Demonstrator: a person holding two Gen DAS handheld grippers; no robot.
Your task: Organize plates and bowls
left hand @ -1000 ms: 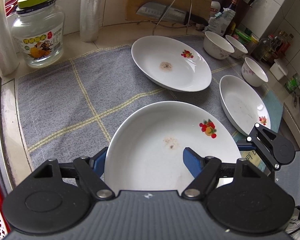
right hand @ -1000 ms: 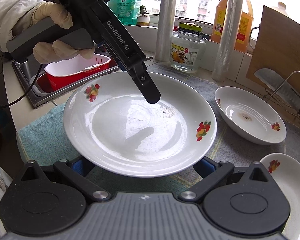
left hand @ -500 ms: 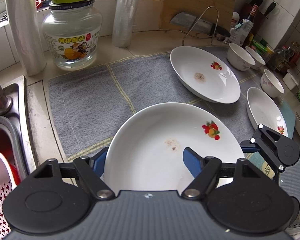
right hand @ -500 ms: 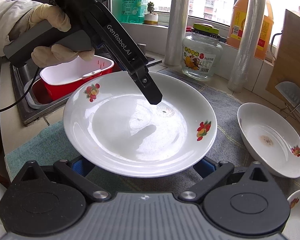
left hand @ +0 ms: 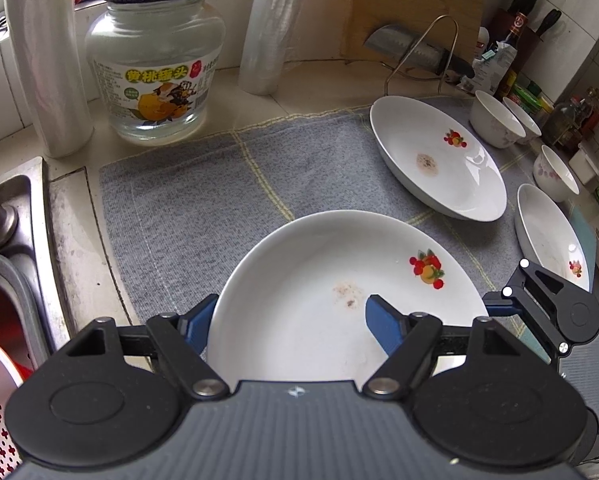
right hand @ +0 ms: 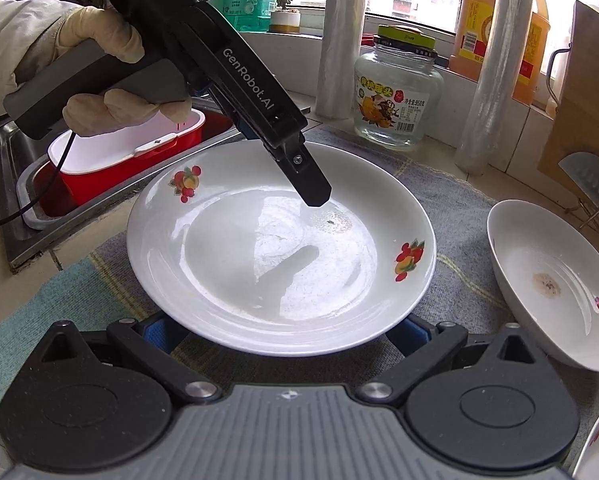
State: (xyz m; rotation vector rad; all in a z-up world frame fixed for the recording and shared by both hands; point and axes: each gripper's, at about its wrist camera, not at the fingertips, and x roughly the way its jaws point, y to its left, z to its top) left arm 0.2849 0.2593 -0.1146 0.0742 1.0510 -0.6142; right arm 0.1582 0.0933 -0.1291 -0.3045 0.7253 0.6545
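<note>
A white plate with fruit prints (left hand: 323,280) (right hand: 259,264) is held above the grey mat. My left gripper (left hand: 289,322) is shut on its rim, one finger inside, one outside; in the right wrist view its upper finger (right hand: 307,184) lies over the plate. My right gripper (right hand: 283,330) sits at the plate's near rim, fingers spread under it; whether it grips is unclear. A second white plate (left hand: 435,156) (right hand: 551,284) and a third (left hand: 547,232) lie on the mat, with three small bowls (left hand: 495,120) behind them.
A glass jar (left hand: 155,68) and two cling-film rolls (left hand: 267,28) stand at the back. A sink with a red basin (right hand: 123,156) is left. A cutting board and cleaver on a rack (left hand: 415,52) stand at the back right, bottles beyond.
Both grippers and the held plate have moved left toward the sink; the jar looms larger and the other plates have slid right in both views.
</note>
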